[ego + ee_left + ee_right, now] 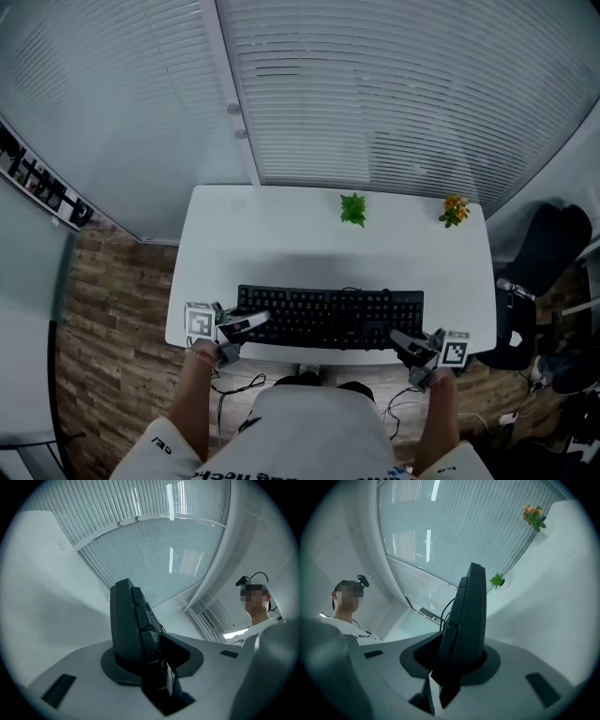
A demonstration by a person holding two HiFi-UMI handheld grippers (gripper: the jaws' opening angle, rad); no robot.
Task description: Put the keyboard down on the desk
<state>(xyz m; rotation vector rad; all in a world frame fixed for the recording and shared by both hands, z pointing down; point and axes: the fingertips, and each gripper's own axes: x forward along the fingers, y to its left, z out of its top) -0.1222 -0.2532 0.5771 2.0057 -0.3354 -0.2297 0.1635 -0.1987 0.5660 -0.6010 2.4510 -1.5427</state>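
Observation:
A black keyboard (328, 315) hangs lengthwise over the near edge of the white desk (281, 244), casting a soft shadow on the desk beyond it. My left gripper (249, 322) is shut on its left end and my right gripper (403, 340) on its right end. In the left gripper view the keyboard (129, 620) stands edge-on between the jaws of the left gripper (140, 665). The right gripper view likewise shows the keyboard's thin end (471, 616) clamped in the right gripper (457, 665). A cable runs off the keyboard's back edge.
A small green plant (352, 208) and an orange-flowered plant (455, 209) stand at the desk's far edge, against the window blinds. A black chair (548, 253) is beside the desk at right. The floor at left is wooden, and cables hang below the near edge.

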